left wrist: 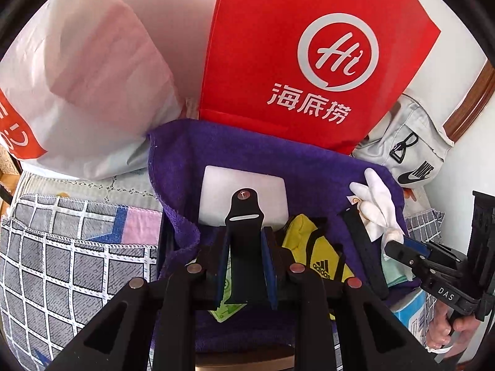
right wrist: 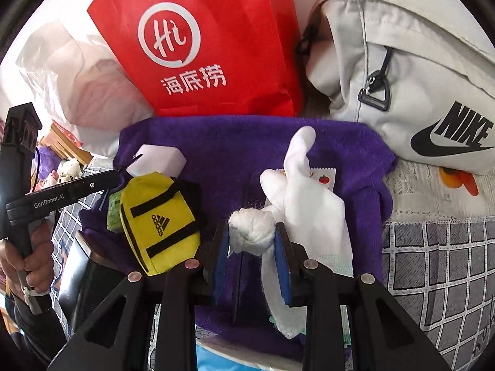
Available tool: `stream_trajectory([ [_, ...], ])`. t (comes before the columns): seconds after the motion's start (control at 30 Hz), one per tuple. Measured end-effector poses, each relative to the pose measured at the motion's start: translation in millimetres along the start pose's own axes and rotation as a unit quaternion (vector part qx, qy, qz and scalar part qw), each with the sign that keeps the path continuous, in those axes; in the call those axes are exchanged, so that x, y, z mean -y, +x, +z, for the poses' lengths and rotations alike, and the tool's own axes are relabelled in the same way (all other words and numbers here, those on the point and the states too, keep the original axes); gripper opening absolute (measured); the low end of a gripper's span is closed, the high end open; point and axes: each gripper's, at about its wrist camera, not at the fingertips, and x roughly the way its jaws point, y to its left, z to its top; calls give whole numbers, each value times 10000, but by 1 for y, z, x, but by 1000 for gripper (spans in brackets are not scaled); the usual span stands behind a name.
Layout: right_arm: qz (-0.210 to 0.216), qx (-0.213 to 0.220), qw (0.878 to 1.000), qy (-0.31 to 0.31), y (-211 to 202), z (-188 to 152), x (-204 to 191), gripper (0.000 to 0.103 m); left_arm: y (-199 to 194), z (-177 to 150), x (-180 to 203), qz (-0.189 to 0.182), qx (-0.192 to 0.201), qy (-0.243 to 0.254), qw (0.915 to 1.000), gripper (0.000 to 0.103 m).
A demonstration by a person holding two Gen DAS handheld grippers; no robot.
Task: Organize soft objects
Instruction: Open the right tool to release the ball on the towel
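Centrally, a knotted white cloth glove [right wrist: 297, 198], soft and crumpled, is clamped at its knot by the right gripper [right wrist: 252, 249] above a purple towel [right wrist: 222, 142]. A black strap [left wrist: 244, 216] is pinched by the closed left gripper [left wrist: 244, 266] near a yellow pouch [right wrist: 159, 216].

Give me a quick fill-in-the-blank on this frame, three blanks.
The right gripper is shut on a knotted ____ glove.
The yellow pouch carries an ____ logo.
Both lie on a ____ towel in front of the red paper bag.
Missing: white; adidas; purple
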Motion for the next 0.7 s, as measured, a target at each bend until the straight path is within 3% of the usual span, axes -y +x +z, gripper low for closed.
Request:
stream_trajectory([
  [0.2, -37, -167, 9998, 28, 8, -1, 1, 32, 5, 0, -6, -39, -93, -90, 9999, 20],
  [0.4, -43, -74, 9999, -131, 2, 1, -7, 40, 8, -1, -6, -125, -239, -140, 9995, 22],
  [0.47, -45, 0, 9998, -169, -2, 1, -10, 45, 9, -3, -5, -124, -306, -104, 9994, 37],
  [0.53, -64, 66, 9997, -206, -5, 0, -11, 45, 7, -3, -3, -49, -296, -76, 9995, 45],
  [0.7, -204, 245, 9984, -462, -15, -1, -20, 53, 2, -5, 6, -44, -258, 70, 9996, 47],
])
